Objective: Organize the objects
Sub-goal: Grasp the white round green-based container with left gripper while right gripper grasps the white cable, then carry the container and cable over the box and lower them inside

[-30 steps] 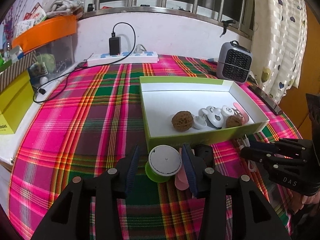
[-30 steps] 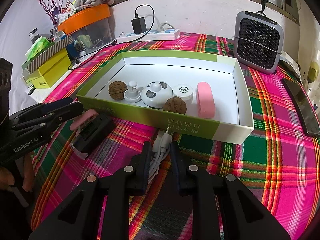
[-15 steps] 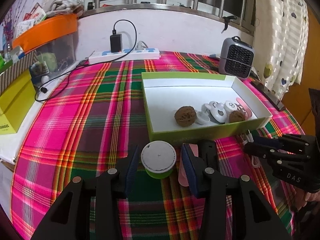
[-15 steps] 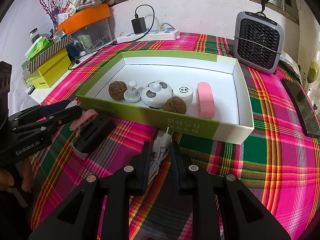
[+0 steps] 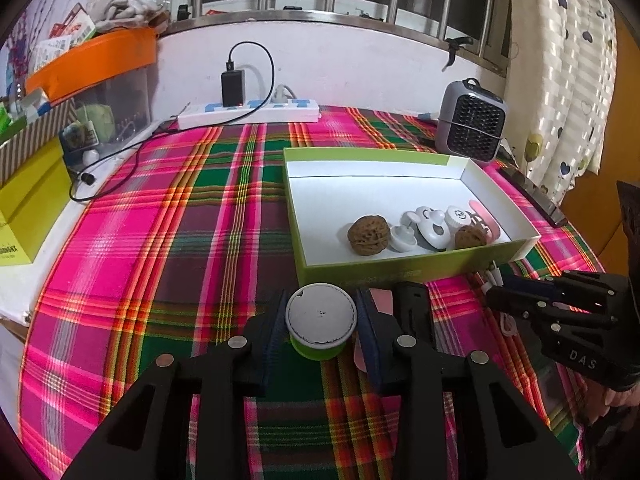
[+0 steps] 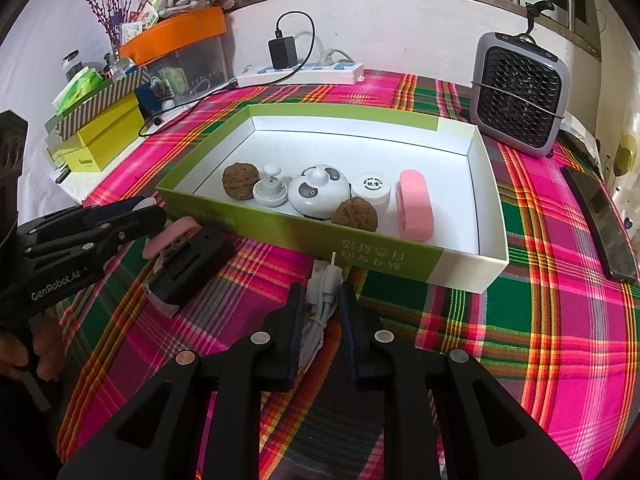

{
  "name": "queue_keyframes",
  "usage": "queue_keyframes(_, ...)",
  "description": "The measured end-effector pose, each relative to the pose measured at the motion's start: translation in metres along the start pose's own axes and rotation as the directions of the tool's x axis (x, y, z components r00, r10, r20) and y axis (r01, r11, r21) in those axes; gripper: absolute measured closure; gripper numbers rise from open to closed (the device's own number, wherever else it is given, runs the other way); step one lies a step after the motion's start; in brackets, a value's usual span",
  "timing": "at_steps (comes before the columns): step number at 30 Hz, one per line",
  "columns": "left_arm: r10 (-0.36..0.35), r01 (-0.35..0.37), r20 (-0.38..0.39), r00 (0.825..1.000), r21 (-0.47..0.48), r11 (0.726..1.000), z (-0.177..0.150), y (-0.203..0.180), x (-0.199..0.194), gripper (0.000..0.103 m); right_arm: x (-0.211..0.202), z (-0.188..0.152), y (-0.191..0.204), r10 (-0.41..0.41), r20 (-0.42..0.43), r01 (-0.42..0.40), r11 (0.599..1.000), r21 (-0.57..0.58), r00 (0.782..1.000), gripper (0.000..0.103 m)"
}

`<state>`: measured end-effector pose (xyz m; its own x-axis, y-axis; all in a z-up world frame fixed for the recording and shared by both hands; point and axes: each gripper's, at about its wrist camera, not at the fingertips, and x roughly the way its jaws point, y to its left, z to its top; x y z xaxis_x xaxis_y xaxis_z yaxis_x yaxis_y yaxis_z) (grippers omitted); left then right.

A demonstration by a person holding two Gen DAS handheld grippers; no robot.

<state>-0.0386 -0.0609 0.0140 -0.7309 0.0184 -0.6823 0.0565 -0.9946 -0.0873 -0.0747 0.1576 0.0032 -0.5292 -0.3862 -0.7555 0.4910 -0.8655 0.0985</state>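
Two grips are being set up at once, and both loads lie on the near side of the box point(image 5: 420, 270), outside its green front wall, so the coming move for each is a lift over that wall and away from the cameras. Between the fingers of the left gripper point(image 5: 321, 330) stands a small green tub with a white lid point(image 5: 321, 316), upright on the tabletop point(image 5: 200, 240); the jaws are closing on it, the pads at or just off its sides, and I cannot tell whether they press yet. It sits a little left of the box's near left corner, so the box lies ahead and to the right of this gripper. The right gripper point(image 6: 320, 312) is clamped on a bundled white cable point(image 6: 322, 300), whose long axis runs along the fingers with its plugs pointing at the box wall just ahead. This gripper is the nearer to the box, facing the middle of its front wall. Inside, the walnuts, white pieces and pink case point(image 6: 414, 204) crowd the near edge; the far half is bare, which looks the safer place to drop. A black holder point(image 6: 192, 268) and a pink item point(image 6: 170, 236) lie between the two grippers.
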Motion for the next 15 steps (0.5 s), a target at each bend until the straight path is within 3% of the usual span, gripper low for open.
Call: queue_keyframes(15,-0.03,0.03,0.077,0.997,0.002,1.0,0.002,-0.009,-0.032,0.071,-0.027,-0.004,0.003,0.004,0.086,-0.003,1.0,-0.008,0.996,0.085)
